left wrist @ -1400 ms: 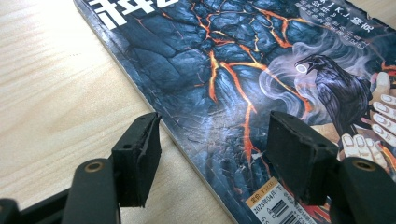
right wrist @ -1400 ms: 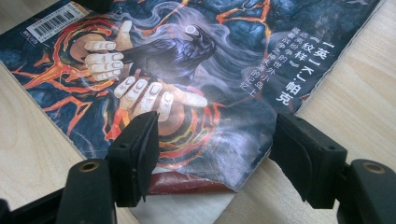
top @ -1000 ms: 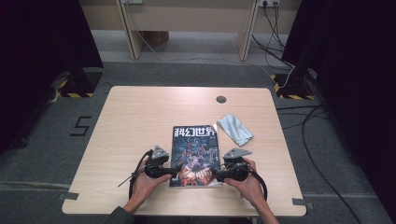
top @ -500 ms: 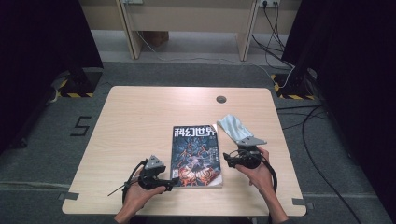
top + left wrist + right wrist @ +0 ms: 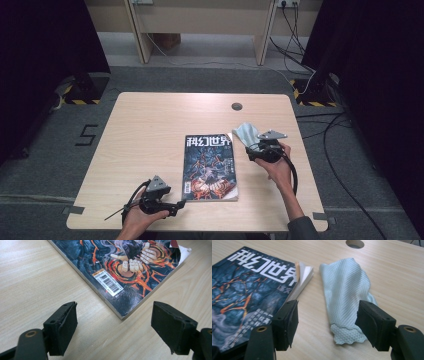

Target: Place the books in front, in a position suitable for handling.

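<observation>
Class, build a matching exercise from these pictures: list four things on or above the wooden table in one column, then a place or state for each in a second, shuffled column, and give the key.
Things:
1. dark illustrated magazine
2. pale blue woven cloth
3. left gripper
4. round cable hole

Places or states:
A. in the tabletop near the far edge
B. jaws open, facing the magazine's barcode corner
C. lying flat mid-table, cover up
D. crumpled beside the magazine's curled corner

Pairs: 1-C, 2-D, 3-B, 4-A

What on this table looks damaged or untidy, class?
The magazine has a curled, dog-eared cover corner nearest the cloth, with pages fanning open beneath it. The cloth lies crumpled and twisted rather than flat on the table.
</observation>
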